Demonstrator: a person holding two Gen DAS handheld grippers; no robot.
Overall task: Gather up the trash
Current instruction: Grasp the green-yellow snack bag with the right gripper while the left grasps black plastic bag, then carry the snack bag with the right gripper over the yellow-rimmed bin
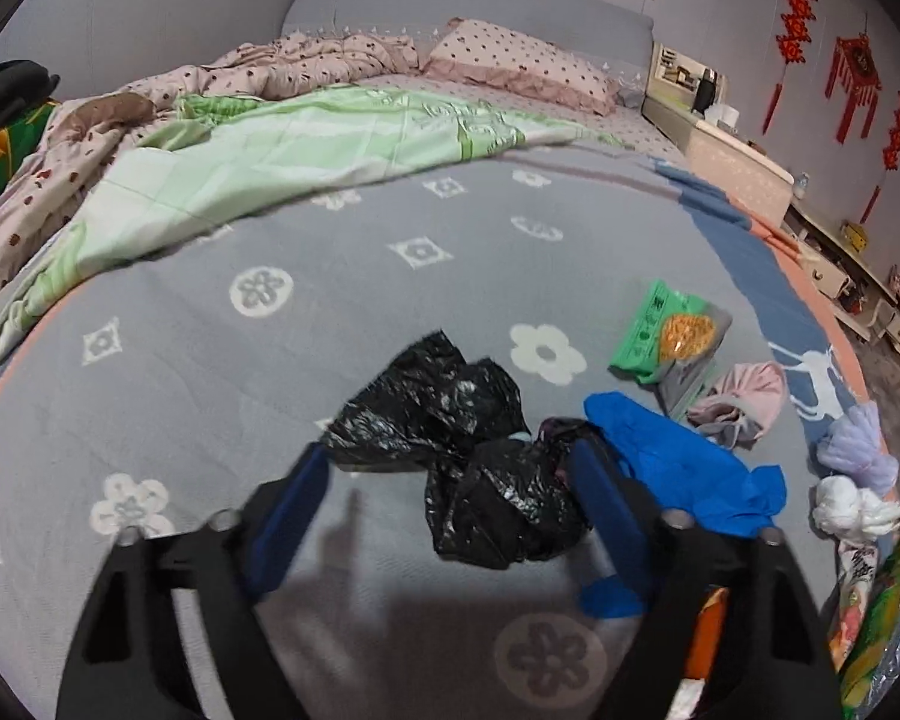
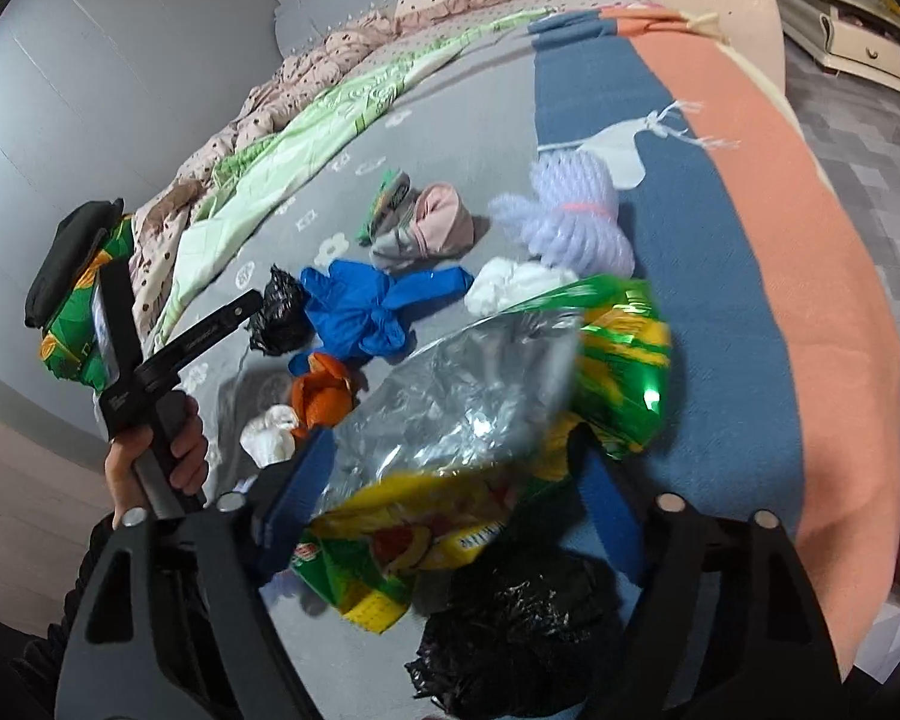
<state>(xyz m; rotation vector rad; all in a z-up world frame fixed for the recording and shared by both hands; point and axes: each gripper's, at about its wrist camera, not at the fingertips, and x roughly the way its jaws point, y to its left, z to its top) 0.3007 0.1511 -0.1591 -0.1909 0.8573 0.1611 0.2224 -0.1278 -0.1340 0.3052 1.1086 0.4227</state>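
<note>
Right now my left gripper [image 1: 450,480] hangs open around the black bag [image 1: 450,420] on the bed [image 1: 210,360] (light, slippery; pinch a bunched fold), while my right gripper [image 2: 450,462] carries the snack wrapper [image 2: 480,420].

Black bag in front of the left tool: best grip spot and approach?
Grip the raised crumpled hump at the near end of the black bag, coming straight down from above with the left tool. The film lies slack on the bedspread, so only bunched folds give purchase.

Both wrist cameras are looking low and close across the bed [image 1: 390,228], sharing the blue bag [image 1: 678,462] [image 2: 360,306] near its foot.
</note>
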